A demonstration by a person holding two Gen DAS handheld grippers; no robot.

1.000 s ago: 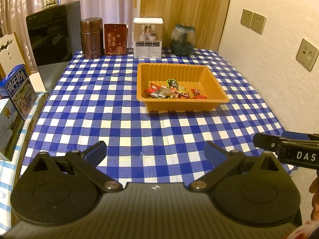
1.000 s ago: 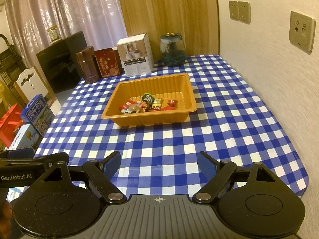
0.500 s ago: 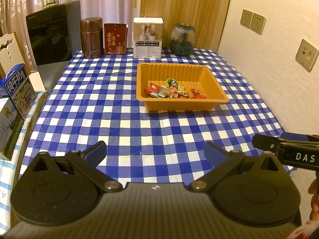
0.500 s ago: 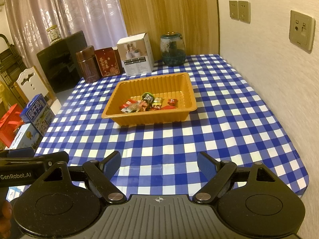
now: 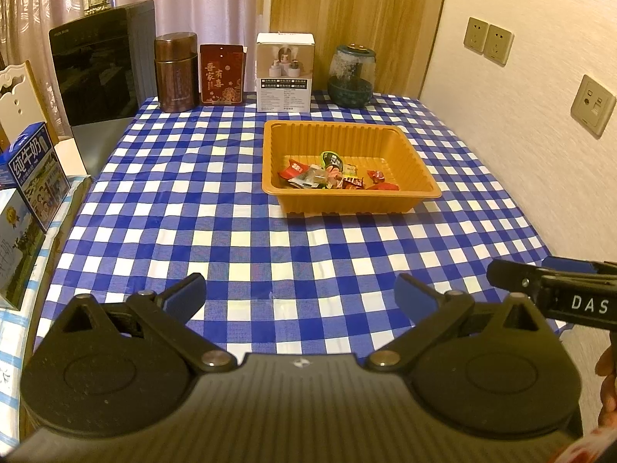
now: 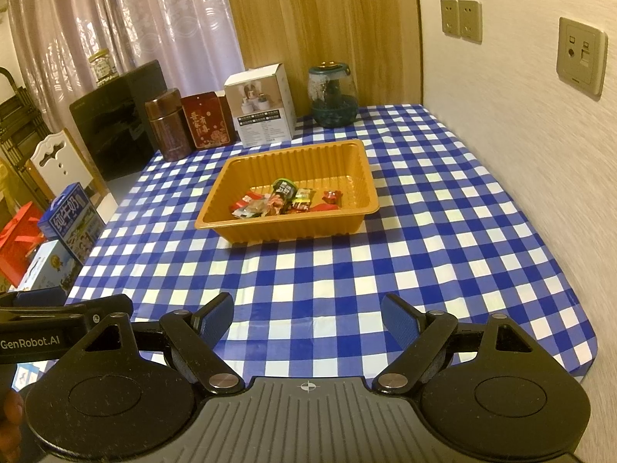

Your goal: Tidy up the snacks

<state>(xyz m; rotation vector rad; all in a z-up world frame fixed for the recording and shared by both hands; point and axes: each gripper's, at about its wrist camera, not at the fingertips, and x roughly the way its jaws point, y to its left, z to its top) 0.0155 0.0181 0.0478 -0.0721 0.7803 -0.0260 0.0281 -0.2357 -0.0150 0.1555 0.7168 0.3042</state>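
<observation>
An orange plastic tray (image 5: pixel 424 185) (image 6: pixel 370 200) sits on the blue checked tablecloth, right of centre. Several wrapped snacks (image 5: pixel 327 175) (image 6: pixel 283 200) lie in a heap at its near side. My left gripper (image 5: pixel 300 295) is open and empty, well short of the tray above the table's front edge. My right gripper (image 6: pixel 308 320) is open and empty too, also near the front edge. Each gripper shows at the side of the other's view, the right one in the left wrist view (image 5: pixel 555 293) and the left one in the right wrist view (image 6: pixel 65 316).
At the table's back stand a brown canister (image 5: pixel 175 71), a red box (image 5: pixel 223 75), a white box (image 5: pixel 285 73) and a glass jar (image 5: pixel 351 75). A wall (image 5: pixel 520 115) runs along the right. Milk cartons (image 5: pixel 34 175) and a black cabinet (image 5: pixel 100 61) stand left.
Both views have shifted very slightly; the tray, the snacks and both open grippers stand as before.
</observation>
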